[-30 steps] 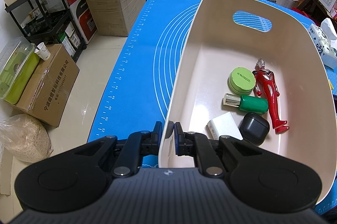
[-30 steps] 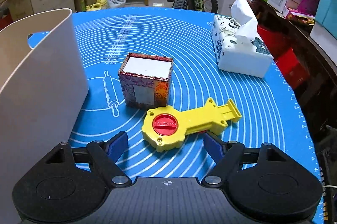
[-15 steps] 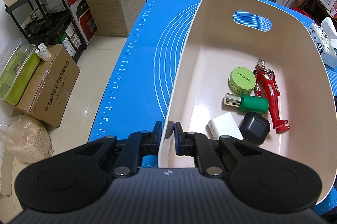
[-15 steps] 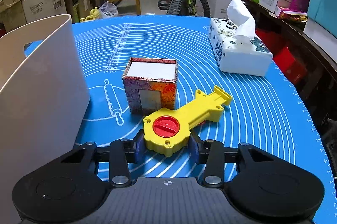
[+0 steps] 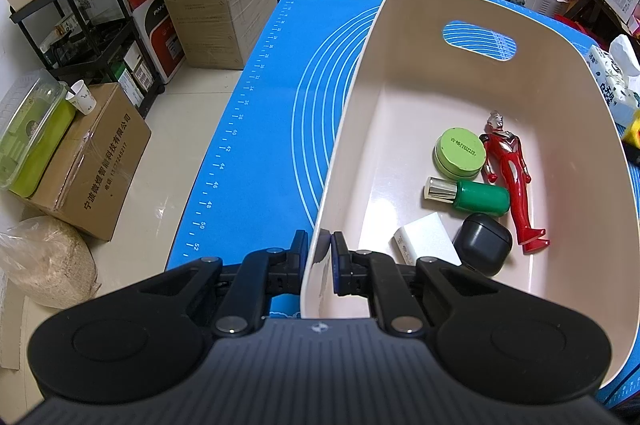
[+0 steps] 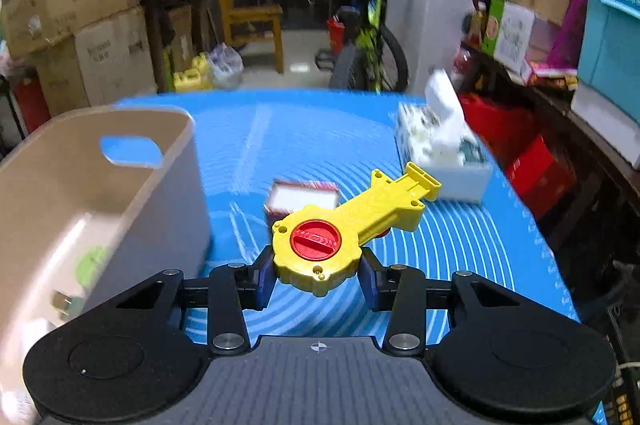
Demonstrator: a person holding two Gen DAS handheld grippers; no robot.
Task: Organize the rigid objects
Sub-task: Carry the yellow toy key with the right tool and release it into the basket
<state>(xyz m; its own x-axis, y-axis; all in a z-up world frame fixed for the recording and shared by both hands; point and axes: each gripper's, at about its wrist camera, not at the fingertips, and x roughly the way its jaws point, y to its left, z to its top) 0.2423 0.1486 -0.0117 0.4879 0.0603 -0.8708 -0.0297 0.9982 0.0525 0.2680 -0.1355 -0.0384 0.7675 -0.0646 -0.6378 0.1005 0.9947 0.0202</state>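
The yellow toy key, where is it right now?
In the right wrist view, the yellow toy key sits clamped in the right claw, above the blue mat, right of the beige bin.

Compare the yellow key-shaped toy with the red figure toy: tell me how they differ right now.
The yellow key-shaped toy is gripped at its round head by the right gripper, above the blue mat; the red figure toy lies loose on the floor of the beige bin. The key toy is flat, yellow with a red dial; the figure is slim, body-shaped and mostly red. Both look like hard plastic toys.
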